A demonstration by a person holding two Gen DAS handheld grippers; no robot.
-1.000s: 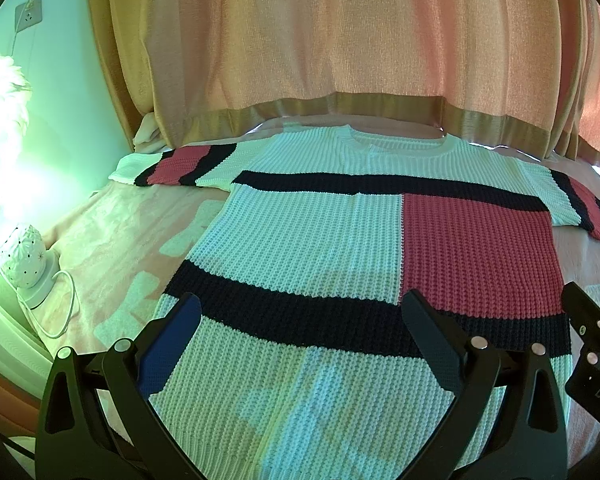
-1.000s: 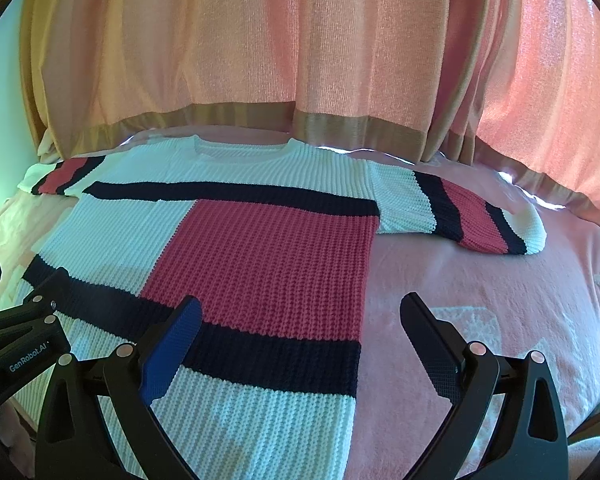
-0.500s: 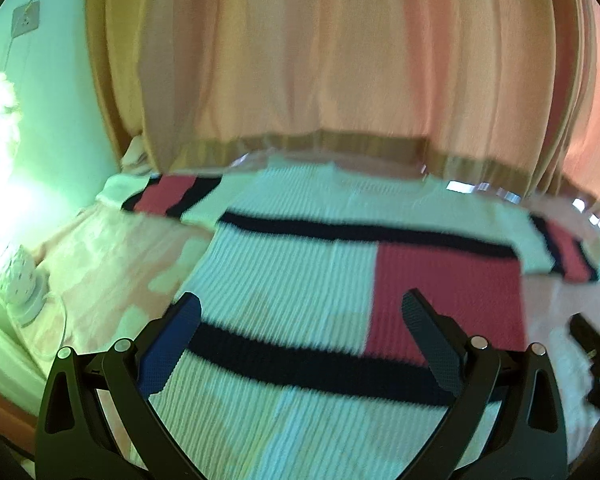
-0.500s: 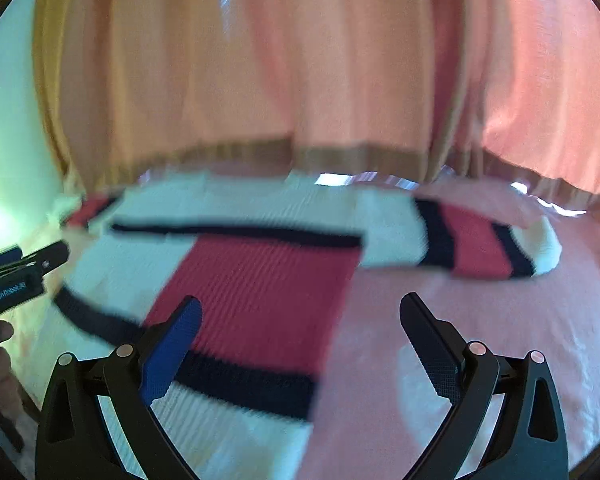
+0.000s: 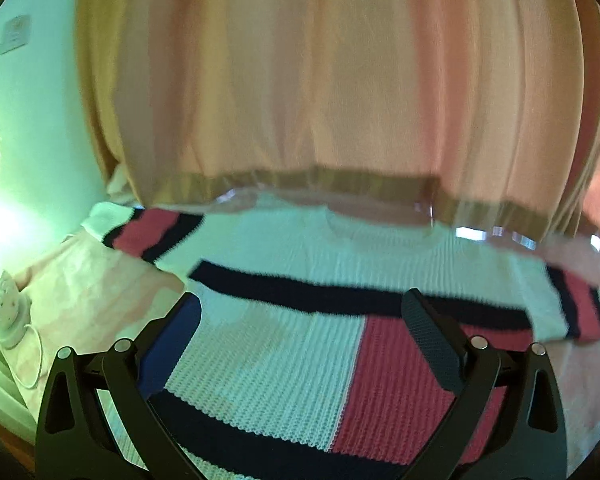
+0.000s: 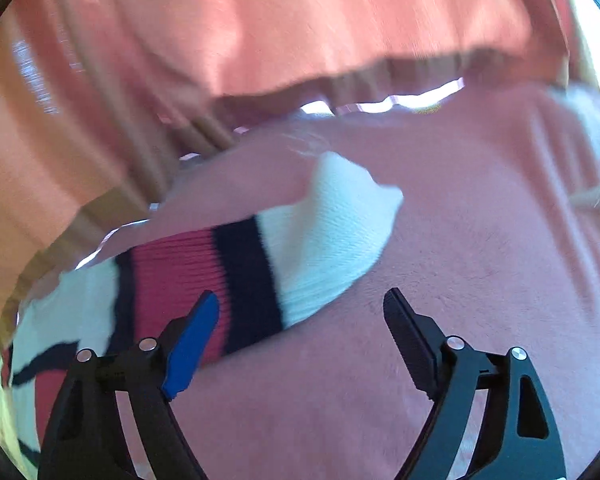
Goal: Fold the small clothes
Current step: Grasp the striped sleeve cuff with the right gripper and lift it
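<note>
- My right gripper [image 6: 302, 330] has its jaws wide, just been narrowing, nothing pinched; it hangs over the sleeve [image 6: 260, 256] end.
- My left gripper [image 5: 300, 344] gapes over the sweater [image 5: 284, 360], gripping nothing.
- The sweater lies flat on the pink bedspread [image 6: 480, 280], sleeves spread.
- Beyond, curtains [image 5: 300, 80] hang to the bed.

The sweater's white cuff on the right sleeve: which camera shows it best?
The right wrist view: the white cuff lies large, just ahead of the open right gripper. In the left wrist view that sleeve end sits small and blurred at the edge.
</note>
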